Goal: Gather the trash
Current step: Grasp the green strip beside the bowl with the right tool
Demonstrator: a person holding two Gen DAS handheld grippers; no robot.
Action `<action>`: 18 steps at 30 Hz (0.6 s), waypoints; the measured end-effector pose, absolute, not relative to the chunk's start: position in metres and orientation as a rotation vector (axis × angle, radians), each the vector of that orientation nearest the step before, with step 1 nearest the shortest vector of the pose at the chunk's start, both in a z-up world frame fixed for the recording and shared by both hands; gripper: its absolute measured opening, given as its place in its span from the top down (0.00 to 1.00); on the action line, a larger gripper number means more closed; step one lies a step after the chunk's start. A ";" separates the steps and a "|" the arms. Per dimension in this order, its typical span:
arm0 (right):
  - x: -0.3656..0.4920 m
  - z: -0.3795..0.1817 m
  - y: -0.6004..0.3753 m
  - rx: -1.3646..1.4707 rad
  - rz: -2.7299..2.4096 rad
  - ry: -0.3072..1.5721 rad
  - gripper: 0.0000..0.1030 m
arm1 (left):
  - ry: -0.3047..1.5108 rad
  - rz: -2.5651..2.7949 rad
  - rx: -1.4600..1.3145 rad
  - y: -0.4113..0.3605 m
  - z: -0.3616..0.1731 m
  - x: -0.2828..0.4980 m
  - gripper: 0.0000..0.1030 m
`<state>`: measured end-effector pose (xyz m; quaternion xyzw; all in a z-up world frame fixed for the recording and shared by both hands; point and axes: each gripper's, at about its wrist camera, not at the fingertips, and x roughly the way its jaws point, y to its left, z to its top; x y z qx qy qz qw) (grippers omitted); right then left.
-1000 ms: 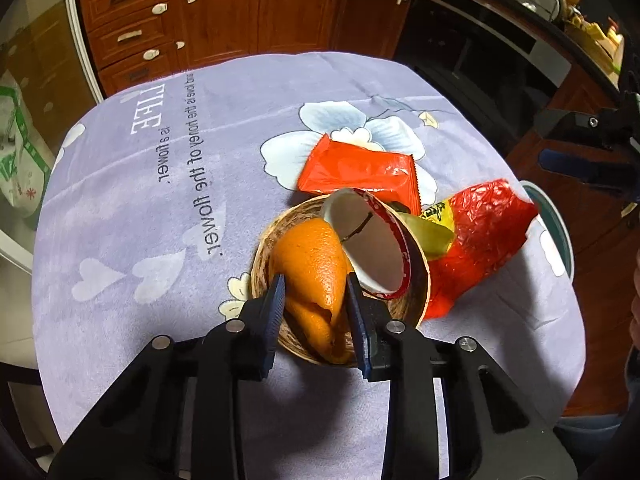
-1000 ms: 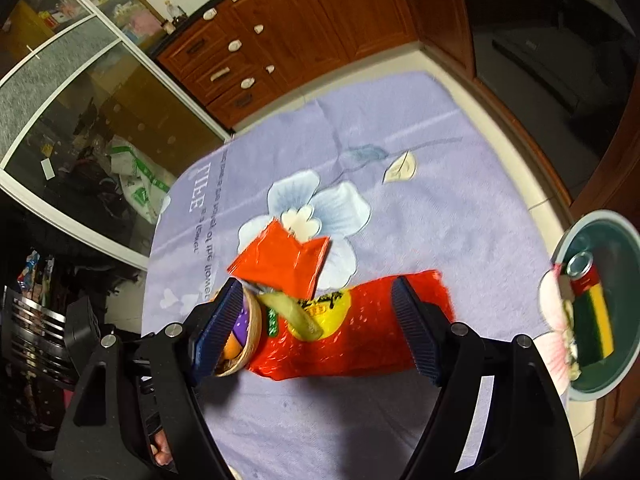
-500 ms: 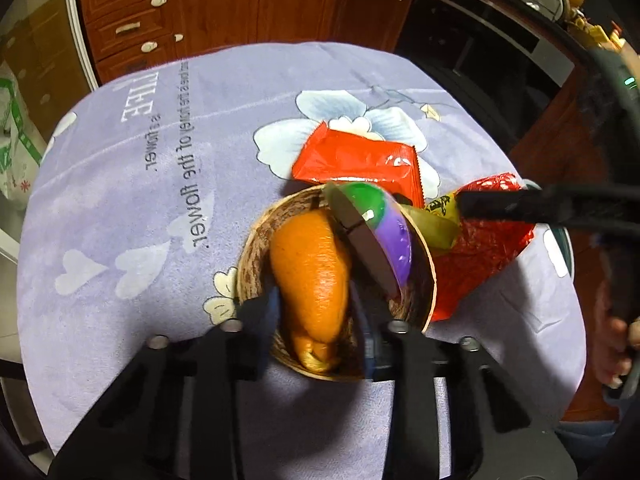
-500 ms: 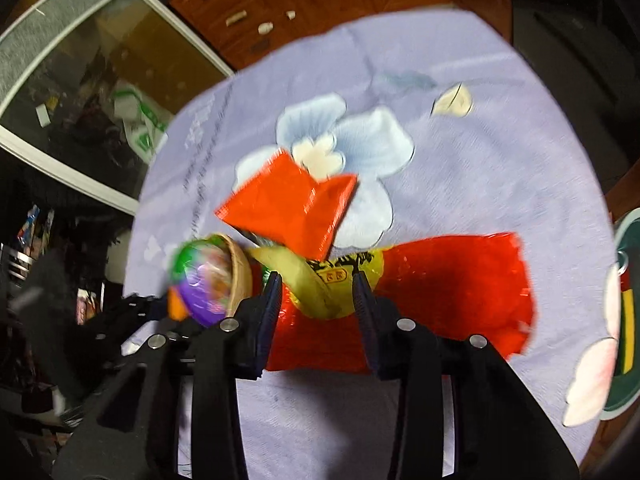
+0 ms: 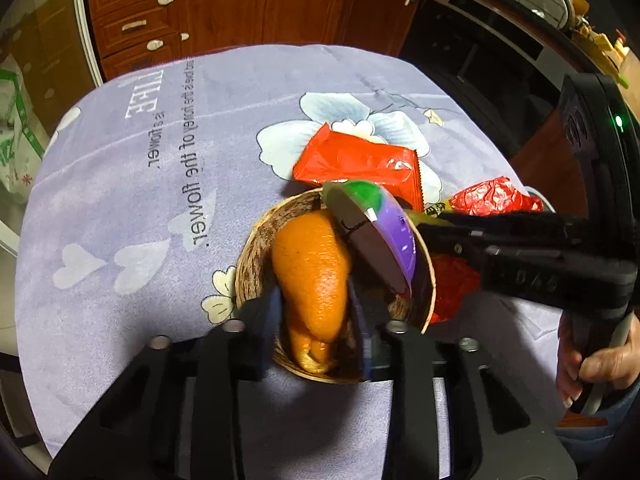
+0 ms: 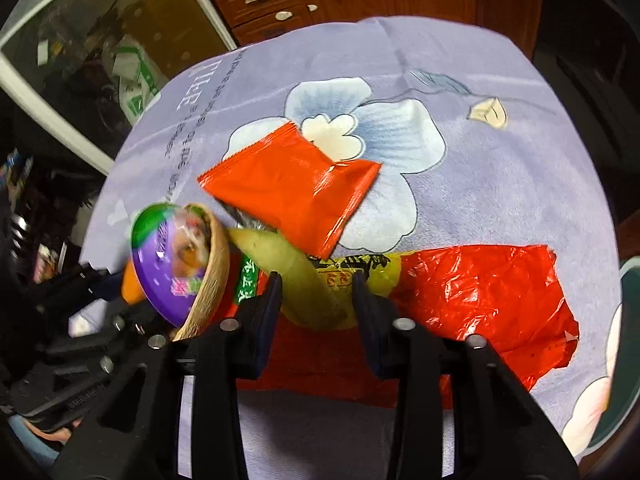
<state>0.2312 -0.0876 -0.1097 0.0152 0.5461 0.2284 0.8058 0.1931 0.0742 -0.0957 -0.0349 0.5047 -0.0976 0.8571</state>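
Observation:
A wicker basket (image 5: pixel 244 264) on the purple tablecloth holds an orange peel (image 5: pixel 312 256) and a tilted purple-and-green cup (image 5: pixel 384 216). My left gripper (image 5: pixel 314 292) is shut on the orange peel inside the basket. Right of the basket, a yellow-green peel (image 6: pixel 296 272) lies on a crumpled red plastic bag (image 6: pixel 480 288). My right gripper (image 6: pixel 316 284) straddles that peel; its jaws are closing and the pads touch its sides. From the left wrist view, the right gripper (image 5: pixel 432 228) reaches in from the right. A flat red wrapper (image 6: pixel 296 184) lies just beyond.
A dark green bowl (image 6: pixel 628 280) sits at the table's right edge. Wooden cabinets (image 5: pixel 240 0) stand beyond the far edge. A white-and-green bag (image 6: pixel 136 76) lies on the floor to the left. A hand (image 5: pixel 600 364) grips the right tool.
The right gripper came down over the red bag and its jaws narrowed around the yellow-green peel. The cup in the basket turned its purple side up. The left gripper stayed put.

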 end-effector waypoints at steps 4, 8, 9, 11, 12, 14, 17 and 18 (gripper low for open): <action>0.227 -0.108 -0.089 0.061 0.520 1.192 0.92 | 1.055 -0.215 -0.110 0.076 -0.087 0.186 0.76; 0.223 -0.096 -0.104 0.129 0.523 1.189 0.92 | 1.029 -0.222 -0.115 0.075 -0.072 0.173 0.76; 0.222 -0.092 -0.110 0.142 0.521 1.186 0.92 | 1.018 -0.223 -0.118 0.076 -0.066 0.168 0.76; 0.219 -0.082 -0.122 0.173 0.508 1.164 0.92 | 1.008 -0.227 -0.128 0.076 -0.059 0.161 0.76; 0.216 -0.079 -0.125 0.183 0.508 1.158 0.92 | 1.007 -0.239 -0.134 0.075 -0.055 0.157 0.76; 0.209 -0.070 -0.136 0.216 0.515 1.150 0.92 | 1.010 -0.271 -0.132 0.066 -0.051 0.150 0.76; 0.198 -0.060 -0.148 0.242 0.508 1.127 0.92 | 1.016 -0.315 -0.098 0.044 -0.049 0.137 0.76; 0.195 -0.058 -0.153 0.249 0.505 1.121 0.92 | 1.019 -0.330 -0.092 0.038 -0.048 0.133 0.76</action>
